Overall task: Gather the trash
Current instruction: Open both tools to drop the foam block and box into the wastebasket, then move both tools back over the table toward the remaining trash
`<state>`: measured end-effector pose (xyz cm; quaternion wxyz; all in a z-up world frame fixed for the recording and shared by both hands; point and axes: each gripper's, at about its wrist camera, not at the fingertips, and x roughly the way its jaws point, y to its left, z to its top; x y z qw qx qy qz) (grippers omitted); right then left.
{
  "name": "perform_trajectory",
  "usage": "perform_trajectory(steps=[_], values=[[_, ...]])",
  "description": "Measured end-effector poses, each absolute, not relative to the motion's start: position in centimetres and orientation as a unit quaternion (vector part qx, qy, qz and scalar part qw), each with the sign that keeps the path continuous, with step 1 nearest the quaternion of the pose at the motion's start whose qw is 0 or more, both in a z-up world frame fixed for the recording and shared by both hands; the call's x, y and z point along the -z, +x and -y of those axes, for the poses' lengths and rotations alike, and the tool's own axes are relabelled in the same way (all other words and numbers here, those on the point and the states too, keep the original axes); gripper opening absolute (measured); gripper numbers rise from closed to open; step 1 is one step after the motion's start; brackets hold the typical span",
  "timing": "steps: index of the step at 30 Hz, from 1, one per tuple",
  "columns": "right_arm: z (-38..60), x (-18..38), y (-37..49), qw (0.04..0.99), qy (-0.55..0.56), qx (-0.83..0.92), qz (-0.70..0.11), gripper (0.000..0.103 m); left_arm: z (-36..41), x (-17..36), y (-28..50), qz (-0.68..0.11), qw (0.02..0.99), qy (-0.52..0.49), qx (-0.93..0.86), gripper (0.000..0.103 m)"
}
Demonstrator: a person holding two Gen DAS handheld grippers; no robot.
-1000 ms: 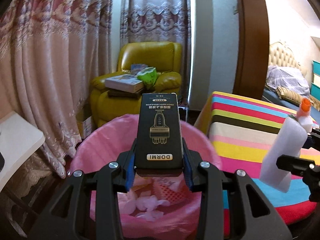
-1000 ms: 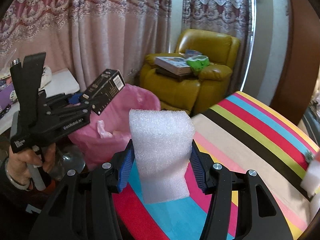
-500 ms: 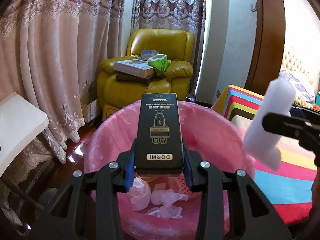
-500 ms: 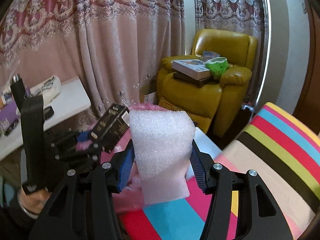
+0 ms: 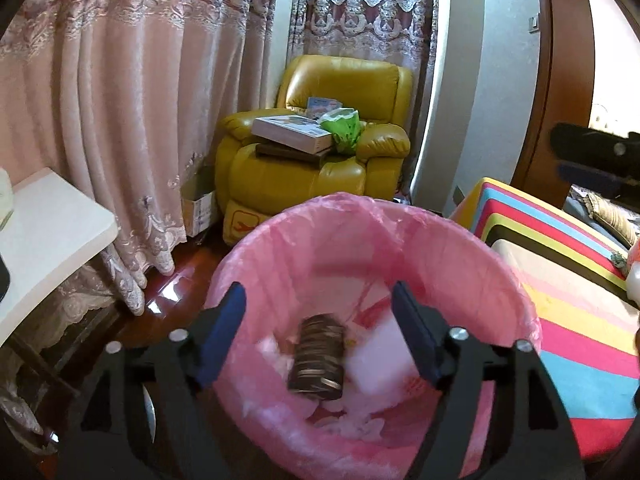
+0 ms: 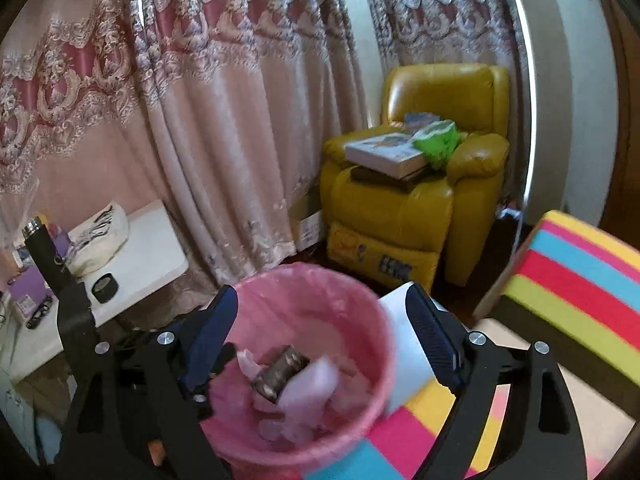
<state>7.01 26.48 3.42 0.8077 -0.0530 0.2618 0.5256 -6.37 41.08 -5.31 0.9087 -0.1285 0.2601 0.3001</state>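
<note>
Opening wide, my left gripper (image 5: 318, 328) has nothing between its 2 blue pads (image 5: 224, 320), and the jaws are parting as I watch. Directly past them the dark box (image 5: 318, 364) lies inside the pink-lined bin (image 5: 280, 232), blurred, its black face streaked with pale print, resting on crumpled white scraps. Just beside it, to the right, sits the white foam block (image 5: 378, 364), a soft-edged pale slab, also blurred.

Over on my right gripper (image 6: 322, 336), the jaws are spreading too, empty, with the pads well clear of anything. Through that gap I see the same 2 pieces in the bin (image 6: 360, 304): the dark box (image 6: 282, 372) tilted, short end toward me, and the foam block (image 6: 310, 380) touching it on the right, looking faintly pink against the liner.

Beyond the bin, the striped table (image 6: 580, 280) runs off to the right, a yellow armchair (image 6: 420, 208) stands against the curtains (image 6: 200, 120), and a white side table (image 5: 44, 224) sits on the left.
</note>
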Motion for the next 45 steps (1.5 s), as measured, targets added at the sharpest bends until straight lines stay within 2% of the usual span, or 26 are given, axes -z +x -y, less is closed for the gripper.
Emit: perform_trajectory(steps=[1, 3, 6, 11, 17, 26, 32, 37, 45], values=[[-25.4, -3.7, 7.0, 0.814, -0.054, -0.52, -0.254, 0.081, -40.8, 5.3, -6.6, -0.257, 0.908, -0.128, -0.305, 0.087], [-23.5, -4.0, 7.0, 0.819, -0.053, -0.515, -0.246, 0.081, -40.3, 5.1, -7.1, -0.25, 0.906, -0.128, -0.315, 0.094], [-20.4, -3.8, 7.1, 0.83, -0.056, -0.5, -0.241, 0.082, -38.9, 4.4, -7.3, -0.242, 0.911, -0.126, -0.31, 0.098], [-14.8, -2.2, 6.7, 0.855, -0.087, -0.458, -0.225, 0.084, -34.2, 2.9, -5.7, -0.231, 0.933, -0.101, -0.255, 0.098], [-7.6, 0.3, 7.7, 0.881, -0.104, -0.392, -0.242, 0.084, -26.1, 3.8, 0.0, -0.274, 0.95, -0.056, -0.141, 0.098], [7.2, 2.5, 11.4, 0.922, -0.034, -0.26, -0.284, 0.084, -15.0, 5.6, 8.3, -0.325, 0.943, -0.073, 0.01, 0.098], [16.5, 4.1, 13.1, 0.942, 0.008, -0.153, -0.299, 0.084, -8.8, 6.8, 13.4, -0.343, 0.935, -0.082, 0.04, 0.098], [23.3, 5.1, 15.1, 0.949, 0.04, -0.05, -0.308, 0.084, -6.5, 8.7, 15.8, -0.376, 0.924, -0.06, 0.037, 0.098], [28.2, 6.7, 20.4, 0.936, 0.071, 0.002, -0.345, 0.084, -7.8, 8.8, 15.9, -0.379, 0.921, -0.088, 0.029, 0.097]])
